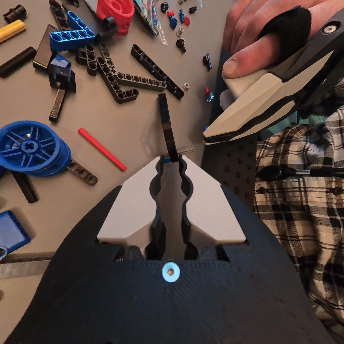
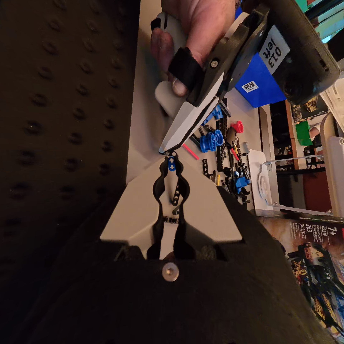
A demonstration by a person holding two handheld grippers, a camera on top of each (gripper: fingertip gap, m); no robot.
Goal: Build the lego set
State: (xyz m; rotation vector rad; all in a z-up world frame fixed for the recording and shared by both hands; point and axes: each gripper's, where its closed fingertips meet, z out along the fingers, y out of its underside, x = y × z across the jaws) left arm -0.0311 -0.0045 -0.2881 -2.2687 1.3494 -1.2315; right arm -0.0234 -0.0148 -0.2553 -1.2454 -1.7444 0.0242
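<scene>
Black beam [image 1: 167, 128] between left gripper [image 1: 171, 158] fingertips

A thin glossy black plastic beam [image 1: 167, 128] stands nearly upright, its lower end pinched between the left tongs [image 1: 171, 158]. A small blue two-hole connector [image 2: 171, 165] is clamped at the tips of the right tongs [image 2: 171, 158]. Loose blue spoked wheels [image 1: 29, 147], black holed beams [image 1: 156, 71] and a red axle rod [image 1: 102, 149] lie scattered on the grey desk [image 1: 115, 119].

Warm, dim indoor light. Soft shadows lie under parts on the matte beige tabletop [image 1: 115, 119]. Glare streaks the glossy black flat beam [image 1: 167, 128]. Strong fisheye bending at edges. The perforated black board [image 2: 61, 111] is underexposed; the plaid shirt sleeve [image 1: 301, 214] is soft, slightly smeared.
</scene>
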